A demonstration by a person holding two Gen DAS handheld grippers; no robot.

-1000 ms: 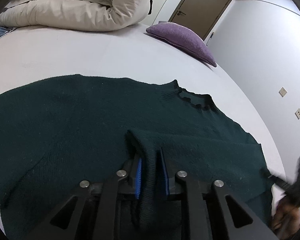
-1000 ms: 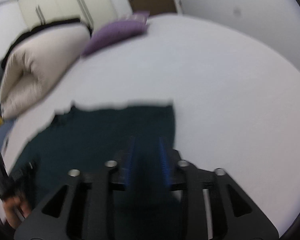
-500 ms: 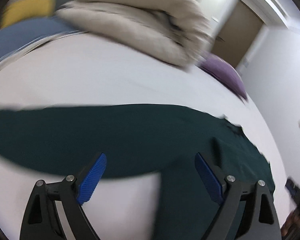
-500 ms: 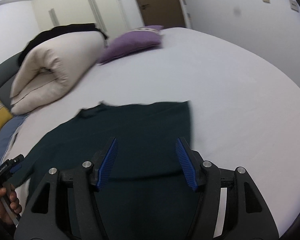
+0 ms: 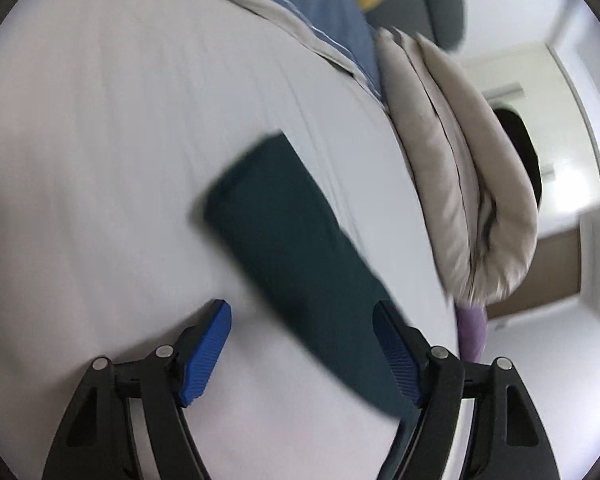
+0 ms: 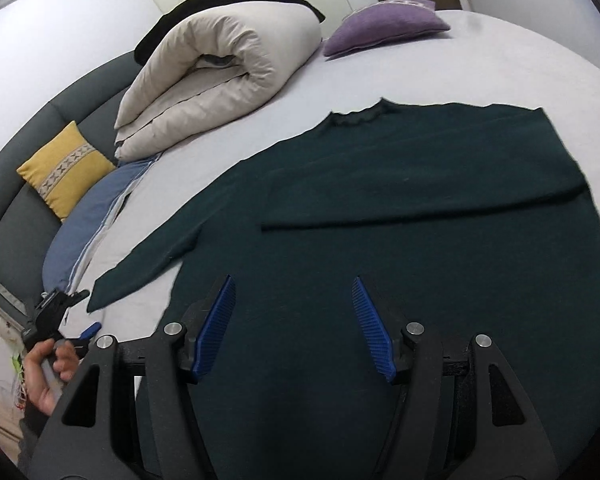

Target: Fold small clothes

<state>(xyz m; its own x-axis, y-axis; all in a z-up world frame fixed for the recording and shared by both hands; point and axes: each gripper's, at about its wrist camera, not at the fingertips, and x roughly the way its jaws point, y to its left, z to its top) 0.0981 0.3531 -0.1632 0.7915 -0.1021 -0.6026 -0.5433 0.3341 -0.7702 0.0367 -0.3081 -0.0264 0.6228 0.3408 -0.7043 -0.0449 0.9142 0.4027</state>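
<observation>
A dark green sweater point(image 6: 420, 216) lies flat on the white bed point(image 6: 520, 60). Its right sleeve is folded across the chest; its left sleeve point(image 6: 148, 256) stretches out toward the bed's left edge. My right gripper point(image 6: 294, 320) is open and empty, hovering over the sweater's lower body. My left gripper point(image 5: 302, 338) is open and empty, just short of the outstretched sleeve point(image 5: 296, 248), whose cuff points away from it. The left gripper also shows in the right wrist view point(image 6: 56, 312), held by a hand near the cuff.
A rolled beige duvet point(image 6: 220, 72) lies at the head of the bed, with a purple pillow point(image 6: 384, 24), a blue pillow point(image 6: 88, 224) and a yellow cushion point(image 6: 66, 168). A grey headboard point(image 6: 16, 216) curves behind. The duvet also shows in the left wrist view point(image 5: 460, 184).
Both grippers let go of the sweater and opened. The left gripper swung left to the outstretched sleeve. The right gripper pulled back over the sweater's body, leaving the right sleeve folded across.
</observation>
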